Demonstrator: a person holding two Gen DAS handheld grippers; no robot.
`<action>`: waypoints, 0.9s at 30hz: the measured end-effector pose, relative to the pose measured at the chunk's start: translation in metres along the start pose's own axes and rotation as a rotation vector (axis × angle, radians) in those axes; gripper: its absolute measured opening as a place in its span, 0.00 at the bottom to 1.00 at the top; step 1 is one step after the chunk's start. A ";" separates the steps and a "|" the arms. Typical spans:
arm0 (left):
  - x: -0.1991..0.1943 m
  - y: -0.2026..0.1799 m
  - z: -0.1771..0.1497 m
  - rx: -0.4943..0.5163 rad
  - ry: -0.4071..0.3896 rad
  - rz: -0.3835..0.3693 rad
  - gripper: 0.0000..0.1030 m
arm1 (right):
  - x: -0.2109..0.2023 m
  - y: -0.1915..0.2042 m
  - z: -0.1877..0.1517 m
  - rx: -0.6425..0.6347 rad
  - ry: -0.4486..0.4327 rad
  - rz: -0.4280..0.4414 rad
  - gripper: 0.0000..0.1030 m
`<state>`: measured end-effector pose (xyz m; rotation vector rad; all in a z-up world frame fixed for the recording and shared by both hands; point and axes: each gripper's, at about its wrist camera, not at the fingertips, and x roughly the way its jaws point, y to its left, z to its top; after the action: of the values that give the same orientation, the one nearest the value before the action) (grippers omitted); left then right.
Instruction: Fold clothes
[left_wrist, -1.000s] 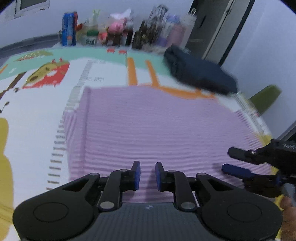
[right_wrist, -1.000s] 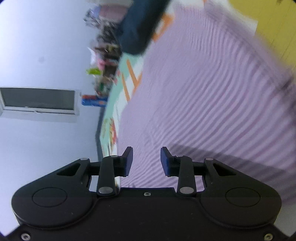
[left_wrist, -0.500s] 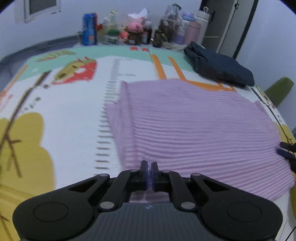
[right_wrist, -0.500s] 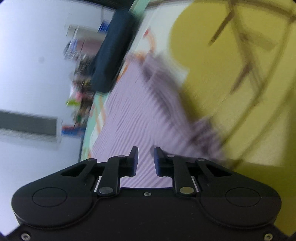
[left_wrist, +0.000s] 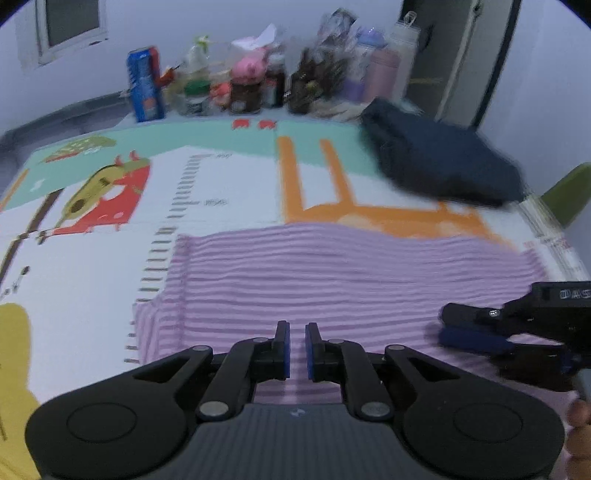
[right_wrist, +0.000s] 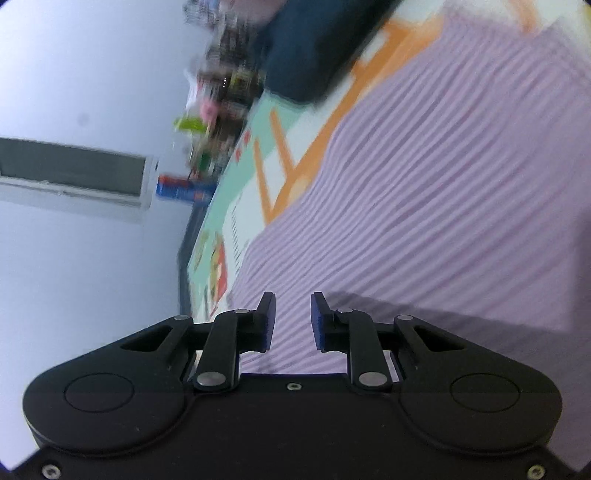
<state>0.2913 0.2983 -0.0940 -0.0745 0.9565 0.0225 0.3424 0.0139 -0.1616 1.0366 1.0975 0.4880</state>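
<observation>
We see a purple striped garment (left_wrist: 332, 280) lying flat on a colourful play mat (left_wrist: 221, 177), its long axis running left to right and its stripes along that axis. Our left gripper (left_wrist: 297, 349) hovers over its near edge, jaws opening with a narrow gap and nothing between them. Our right gripper (right_wrist: 293, 319) is likewise opening, empty, above the cloth. A folded navy garment (left_wrist: 439, 166) lies beyond; writing on the blue carton (left_wrist: 146, 88) is too blurred to read

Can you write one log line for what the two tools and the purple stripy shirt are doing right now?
step: fold clothes | left tool: opening, nothing gripped | right tool: opening, nothing gripped | purple striped shirt: flat on mat | dark garment: behind it
</observation>
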 end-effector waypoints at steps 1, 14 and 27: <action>0.004 0.003 -0.002 -0.001 0.014 0.022 0.11 | 0.004 -0.003 -0.001 0.006 -0.001 -0.010 0.20; -0.025 0.065 -0.031 -0.044 -0.004 0.062 0.09 | -0.098 -0.061 0.032 0.082 -0.293 -0.169 0.16; 0.036 0.005 0.042 -0.057 0.029 -0.014 0.13 | 0.001 0.004 0.053 0.000 -0.098 -0.044 0.37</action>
<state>0.3465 0.3055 -0.0993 -0.1346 0.9839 0.0362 0.3912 -0.0064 -0.1542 1.0236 1.0309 0.3976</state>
